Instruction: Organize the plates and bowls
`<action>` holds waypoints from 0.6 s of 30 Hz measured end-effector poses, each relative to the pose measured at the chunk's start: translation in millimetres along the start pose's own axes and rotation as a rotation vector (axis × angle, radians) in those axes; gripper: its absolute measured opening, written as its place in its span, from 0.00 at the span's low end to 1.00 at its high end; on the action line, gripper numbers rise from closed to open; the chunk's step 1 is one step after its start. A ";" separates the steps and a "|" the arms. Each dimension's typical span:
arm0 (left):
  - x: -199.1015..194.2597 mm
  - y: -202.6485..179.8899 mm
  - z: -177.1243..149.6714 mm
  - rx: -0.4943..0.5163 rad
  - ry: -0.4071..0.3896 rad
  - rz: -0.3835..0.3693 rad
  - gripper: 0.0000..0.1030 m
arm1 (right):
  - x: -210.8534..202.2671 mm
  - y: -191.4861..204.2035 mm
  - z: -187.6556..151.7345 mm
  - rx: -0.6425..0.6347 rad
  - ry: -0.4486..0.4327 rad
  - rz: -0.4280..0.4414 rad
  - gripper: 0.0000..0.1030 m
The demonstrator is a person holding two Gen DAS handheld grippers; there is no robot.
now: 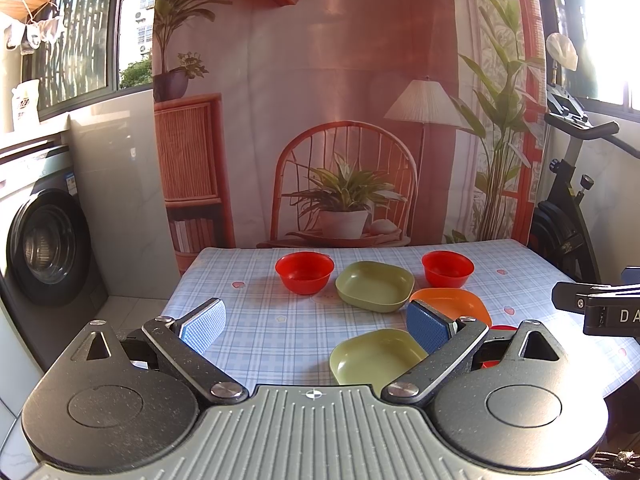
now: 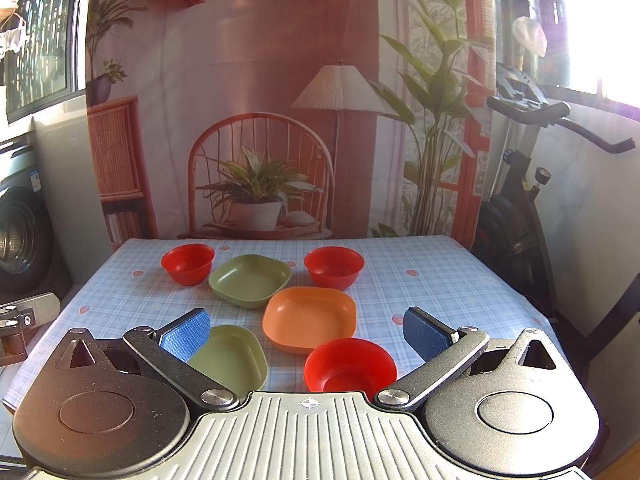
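I'm getting strong daylight blowing out the window (image 2: 600, 20) at upper right, pink flare washing over the backdrop (image 2: 280, 60); fisheye bends the edges, centre stays sharp.

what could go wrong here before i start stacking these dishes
1. The near red bowl sits close to the table's front edge; a clumsy approach by the right hand-held gripper could push it off.
2. The orange plate lies tight between the far green plate and that bowl, so grabbing its rim may nudge them.
3. The near green plate is partly hidden behind the left hand-held gripper's finger, so aim may be off.
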State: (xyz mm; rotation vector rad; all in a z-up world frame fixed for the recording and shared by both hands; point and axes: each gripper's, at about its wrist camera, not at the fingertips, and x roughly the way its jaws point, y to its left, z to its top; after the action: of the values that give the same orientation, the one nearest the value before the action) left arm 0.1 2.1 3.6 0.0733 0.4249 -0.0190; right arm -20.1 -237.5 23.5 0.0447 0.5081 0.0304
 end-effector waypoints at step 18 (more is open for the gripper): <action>5.3 1.0 4.7 0.000 0.001 -0.019 0.96 | 6.5 -4.8 4.8 0.015 -0.025 0.029 1.00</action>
State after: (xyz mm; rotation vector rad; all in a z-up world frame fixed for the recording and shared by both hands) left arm 6.9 2.8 5.7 0.0692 0.4266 -0.0373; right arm -12.0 -242.2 24.3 0.0666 0.4823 0.0547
